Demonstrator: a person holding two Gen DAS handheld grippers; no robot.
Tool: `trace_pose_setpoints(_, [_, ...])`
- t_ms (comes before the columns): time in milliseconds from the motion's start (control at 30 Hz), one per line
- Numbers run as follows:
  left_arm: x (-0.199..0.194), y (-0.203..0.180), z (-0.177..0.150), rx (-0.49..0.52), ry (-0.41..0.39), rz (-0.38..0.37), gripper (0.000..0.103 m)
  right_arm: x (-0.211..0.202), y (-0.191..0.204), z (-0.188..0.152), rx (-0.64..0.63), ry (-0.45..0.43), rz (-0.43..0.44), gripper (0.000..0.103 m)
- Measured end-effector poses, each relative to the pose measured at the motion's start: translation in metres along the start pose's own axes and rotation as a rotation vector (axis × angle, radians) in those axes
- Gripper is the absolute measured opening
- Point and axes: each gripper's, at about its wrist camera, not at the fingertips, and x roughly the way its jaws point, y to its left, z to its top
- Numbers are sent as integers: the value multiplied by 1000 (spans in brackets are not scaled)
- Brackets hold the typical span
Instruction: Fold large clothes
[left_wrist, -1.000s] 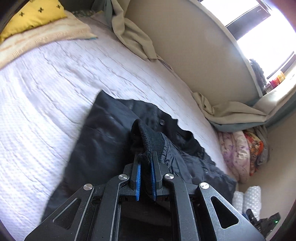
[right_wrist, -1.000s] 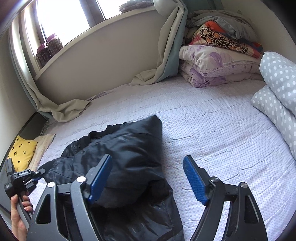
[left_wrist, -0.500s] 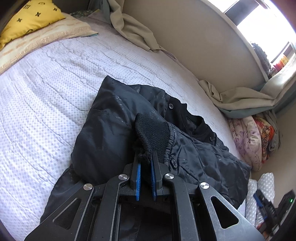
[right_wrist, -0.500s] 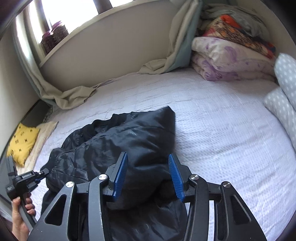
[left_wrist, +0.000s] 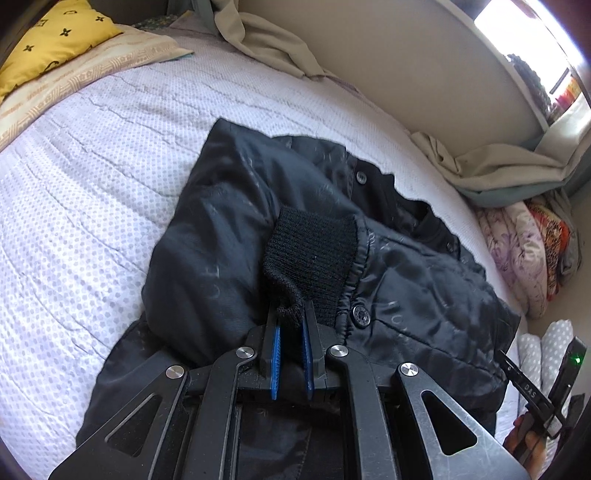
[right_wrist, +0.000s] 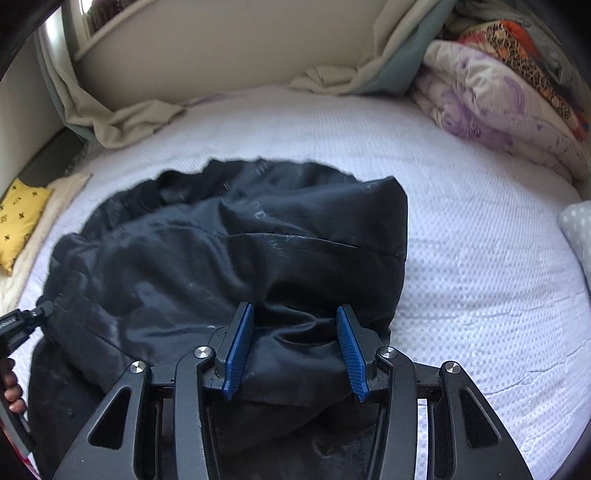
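On a white bedspread (left_wrist: 92, 206), a black jacket (left_wrist: 229, 221) lies half folded. The left gripper (left_wrist: 291, 325), jaws pinching the knit cuff (left_wrist: 310, 254), lays the sleeve across the body; the right gripper (right_wrist: 295, 347) clasps bunched fabric at six o'clock, steadying that side.

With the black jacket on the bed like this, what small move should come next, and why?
Probably the left gripper should open: its fingers pinch the knit cuff, and the sleeve already lies folded across the black jacket. The right gripper grips a bunched fold.
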Motion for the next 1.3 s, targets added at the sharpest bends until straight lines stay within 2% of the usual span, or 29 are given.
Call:
trace_pose_setpoints(333, [12,-13,-11,80,4,40,22,28,-8,-20,-29,12,-76,44])
trace_pose_setpoints(600, [-6,-10,-2,51,-1,28,25,33,-2,-30,-59,-20,-138,44])
trace_pose_setpoints(667, [-20,-11,2,57,-36,45,28,29,-3,-27,-48,-12,-130,44])
trace_pose_setpoints(800, [-49,-23,8,99,-137,72,48,12,-3,-17,-29,-15,-103,44])
trace_pose_setpoints(933, [-68,-50,7,184,-207,51,65,-27,-7,-2,38,-90,-36,44])
trace_pose_setpoints(1100, [-56,-79,-5,278,-194,25,70,-71,0,4,39,-190,38,44])
trace_pose_setpoints(1300, [-27,-92,-16,322,-104,35,70,-70,14,-3,18,-160,74,44])
